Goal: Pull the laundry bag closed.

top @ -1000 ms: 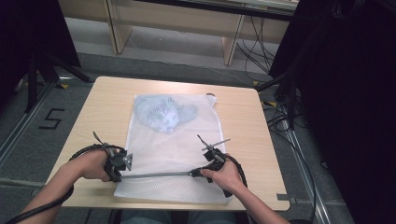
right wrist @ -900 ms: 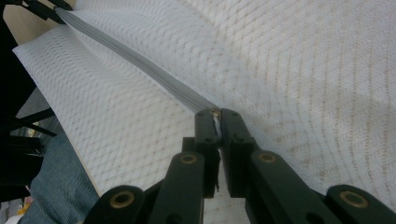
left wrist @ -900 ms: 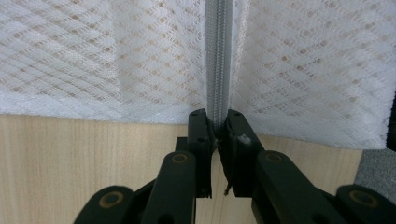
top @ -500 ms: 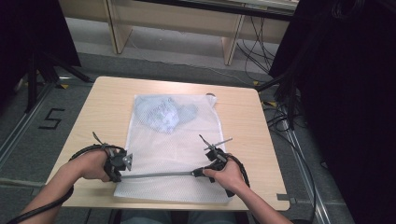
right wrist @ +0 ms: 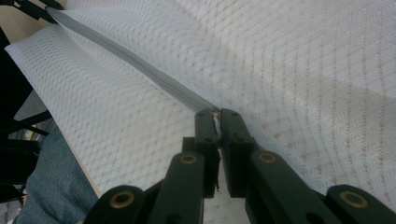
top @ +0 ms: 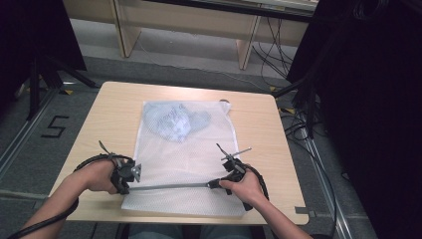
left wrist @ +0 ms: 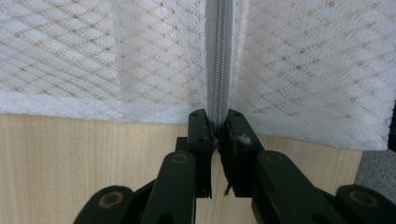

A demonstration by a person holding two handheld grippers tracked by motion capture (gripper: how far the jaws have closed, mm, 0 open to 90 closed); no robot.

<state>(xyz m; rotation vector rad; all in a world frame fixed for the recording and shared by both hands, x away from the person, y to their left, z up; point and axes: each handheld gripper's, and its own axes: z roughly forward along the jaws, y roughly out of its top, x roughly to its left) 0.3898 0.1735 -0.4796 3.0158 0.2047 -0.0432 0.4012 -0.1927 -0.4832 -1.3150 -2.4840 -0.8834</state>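
A white mesh bag (top: 184,154) lies flat on the wooden table (top: 107,124), with a pale blue garment (top: 174,121) inside its far end. A grey zipper (top: 169,186) runs across the bag near the front edge. My left gripper (top: 127,187) is shut on the zipper's left end; in the left gripper view its jaws (left wrist: 217,126) pinch the zipper tape (left wrist: 218,56) at the bag's edge. My right gripper (top: 214,184) is shut at the zipper's right part. In the right gripper view the jaws (right wrist: 215,116) clamp the small pull where the zipper (right wrist: 126,56) ends.
The bag's front hem lies close to the table's front edge. Bare wood lies left and right of the bag. Cables (top: 298,129) lie on the floor to the right. A trouser leg (right wrist: 51,186) sits below the table edge.
Both grippers stay shut on the zipper, and the left hand has not moved. The right hand has shifted only very slightly.
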